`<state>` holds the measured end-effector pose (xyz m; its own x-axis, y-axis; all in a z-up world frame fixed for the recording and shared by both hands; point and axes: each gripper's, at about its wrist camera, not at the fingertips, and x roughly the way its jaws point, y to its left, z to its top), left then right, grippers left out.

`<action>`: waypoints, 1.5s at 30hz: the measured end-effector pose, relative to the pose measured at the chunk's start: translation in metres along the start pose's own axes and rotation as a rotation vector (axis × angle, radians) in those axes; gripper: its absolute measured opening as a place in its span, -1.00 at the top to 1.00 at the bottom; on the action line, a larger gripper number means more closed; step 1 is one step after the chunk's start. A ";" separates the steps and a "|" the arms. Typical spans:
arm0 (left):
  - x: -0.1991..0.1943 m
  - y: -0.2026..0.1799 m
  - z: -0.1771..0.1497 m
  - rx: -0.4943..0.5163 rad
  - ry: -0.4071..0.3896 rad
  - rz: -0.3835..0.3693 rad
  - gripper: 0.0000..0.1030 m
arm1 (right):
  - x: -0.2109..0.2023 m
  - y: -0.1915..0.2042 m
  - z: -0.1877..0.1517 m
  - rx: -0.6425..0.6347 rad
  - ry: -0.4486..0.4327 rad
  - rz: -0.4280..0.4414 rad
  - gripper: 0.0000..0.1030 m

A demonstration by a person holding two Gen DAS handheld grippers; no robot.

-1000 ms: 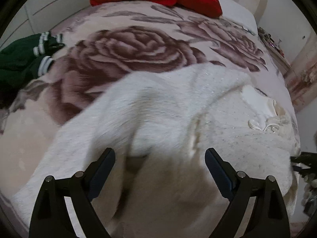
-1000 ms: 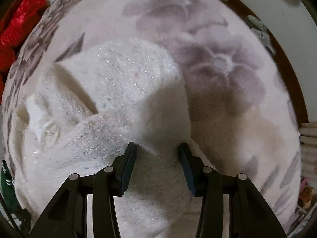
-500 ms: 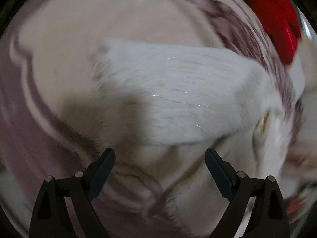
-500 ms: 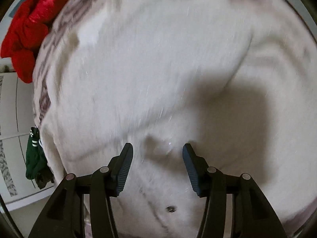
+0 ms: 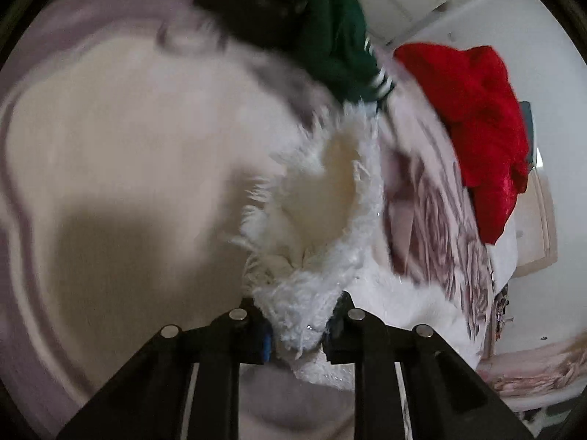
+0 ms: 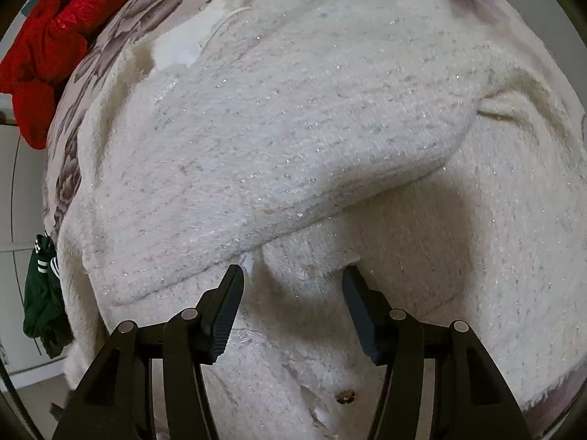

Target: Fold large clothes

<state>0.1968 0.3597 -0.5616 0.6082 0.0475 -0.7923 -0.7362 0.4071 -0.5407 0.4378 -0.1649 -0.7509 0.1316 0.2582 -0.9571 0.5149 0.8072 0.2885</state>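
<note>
A large fluffy white sweater (image 6: 293, 110) with glitter threads lies spread on the bed, one sleeve folded across its body. In the left wrist view a shaggy open end of the sweater (image 5: 330, 198) rises from my left gripper (image 5: 299, 326), whose jaws are closing and pinch that fabric between the pads. My right gripper (image 6: 293, 286) points steeply down just over the sweater's body below the folded sleeve. Its jaws are opening, the pads stand apart from the knit, and a low fold of fabric lies between them. A small brown button (image 6: 345, 396) shows near the bottom.
The bed is covered by a pale blanket with a rose print (image 5: 110, 146). A red cushion (image 5: 477, 128) (image 6: 47, 47) lies at the bed's head. A dark green garment with white stripes (image 5: 337, 36) (image 6: 40, 293) sits at the bed's edge. White cupboard doors stand beyond.
The left gripper swung across the bed and rolled, then shut on the sweater's shaggy end. The right gripper moved in over the sweater's body and its jaws widened.
</note>
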 end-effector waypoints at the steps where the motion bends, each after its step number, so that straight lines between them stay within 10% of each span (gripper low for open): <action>1: 0.004 0.004 0.013 0.005 -0.007 -0.002 0.69 | 0.000 0.001 0.000 0.005 -0.003 -0.002 -0.15; 9: 0.060 0.037 0.042 -0.132 0.200 -0.092 0.55 | 0.002 0.004 0.001 0.045 -0.003 -0.041 -0.15; 12: 0.054 0.045 0.019 -0.257 0.288 -0.212 -0.16 | 0.001 0.007 0.001 0.062 -0.008 -0.038 -0.16; 19: 0.088 0.018 0.000 -0.284 0.190 -0.237 -0.30 | 0.004 0.014 -0.005 0.088 -0.028 -0.060 -0.20; 23: 0.083 -0.024 0.014 -0.073 0.084 -0.161 0.87 | 0.009 0.028 -0.005 0.049 -0.047 -0.108 -0.27; 31: 0.026 -0.150 -0.001 0.510 -0.046 -0.089 0.89 | -0.014 0.061 -0.011 -0.137 -0.128 -0.201 -0.29; 36: -0.015 -0.237 -0.064 0.782 -0.026 -0.196 0.89 | -0.042 0.046 -0.001 -0.123 -0.147 -0.123 -0.29; 45: 0.002 -0.380 -0.315 1.108 0.291 -0.391 0.89 | -0.077 -0.062 0.041 -0.053 -0.098 -0.062 -0.29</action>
<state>0.3846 -0.0819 -0.4469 0.5384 -0.4025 -0.7403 0.2225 0.9153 -0.3358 0.4306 -0.2562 -0.6960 0.1848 0.1557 -0.9704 0.4794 0.8476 0.2273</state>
